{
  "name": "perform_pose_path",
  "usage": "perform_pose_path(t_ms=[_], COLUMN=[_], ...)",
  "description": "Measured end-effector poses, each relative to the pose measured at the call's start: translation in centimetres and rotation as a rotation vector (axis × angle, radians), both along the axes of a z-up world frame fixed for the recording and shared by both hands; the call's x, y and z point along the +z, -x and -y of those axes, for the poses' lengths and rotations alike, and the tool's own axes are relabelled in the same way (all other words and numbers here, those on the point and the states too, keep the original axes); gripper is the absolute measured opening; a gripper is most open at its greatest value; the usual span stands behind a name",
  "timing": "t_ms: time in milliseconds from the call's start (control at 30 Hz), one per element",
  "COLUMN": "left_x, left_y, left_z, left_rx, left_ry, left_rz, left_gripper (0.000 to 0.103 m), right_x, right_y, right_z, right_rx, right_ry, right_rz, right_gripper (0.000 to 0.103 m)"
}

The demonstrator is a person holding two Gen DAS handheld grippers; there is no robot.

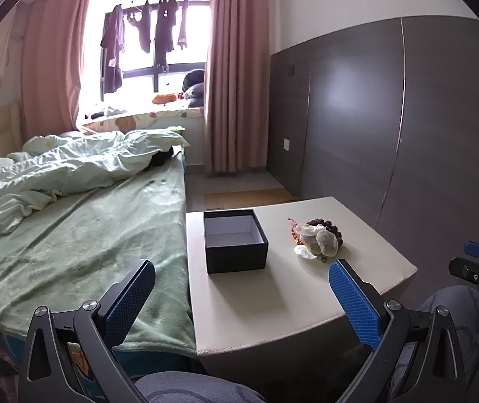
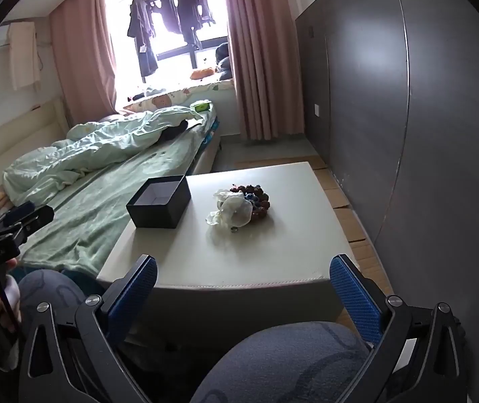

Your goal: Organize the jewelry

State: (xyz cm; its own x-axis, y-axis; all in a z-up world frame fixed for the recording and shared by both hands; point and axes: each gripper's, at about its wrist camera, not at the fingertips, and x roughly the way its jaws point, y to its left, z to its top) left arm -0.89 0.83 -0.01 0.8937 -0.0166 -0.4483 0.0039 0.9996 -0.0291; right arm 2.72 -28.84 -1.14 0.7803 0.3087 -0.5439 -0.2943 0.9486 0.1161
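Both claws, left claw [image 1: 242, 299] and right claw [image 2: 243, 294], gape wide and empty; jewelry pile [image 2: 241, 210] untouched on the bench [image 2: 205, 262], box [image 1: 236, 240] empty.

Surface [image 2: 246, 262] is cream-white; box [image 2: 158, 206] is black outside w/ white inside. Bead pile [image 2: 251, 201] mixes dark red, brown & blue beads w/ translucent white pouches [image 2: 236, 213]. Bed sheet [image 1: 81, 235] pale green, curtains [image 1: 239, 67] pink, tool pads [image 1: 357, 299] blue w/ fine grid texture.
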Motion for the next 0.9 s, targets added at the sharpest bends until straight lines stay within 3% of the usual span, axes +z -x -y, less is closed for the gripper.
perform_pose_path(t_ms=[900], left_x=[-0.07], left_y=[0.07], left_z=[-0.66], left_rx=[0.003], left_ry=[0.003], left_rz=[0.014], left_gripper=[0.103], right_x=[-0.18], right_y=[-0.14], right_z=[-0.09], right_rx=[-0.021], right_ry=[-0.006], right_rz=[0.006], right_gripper=[0.103])
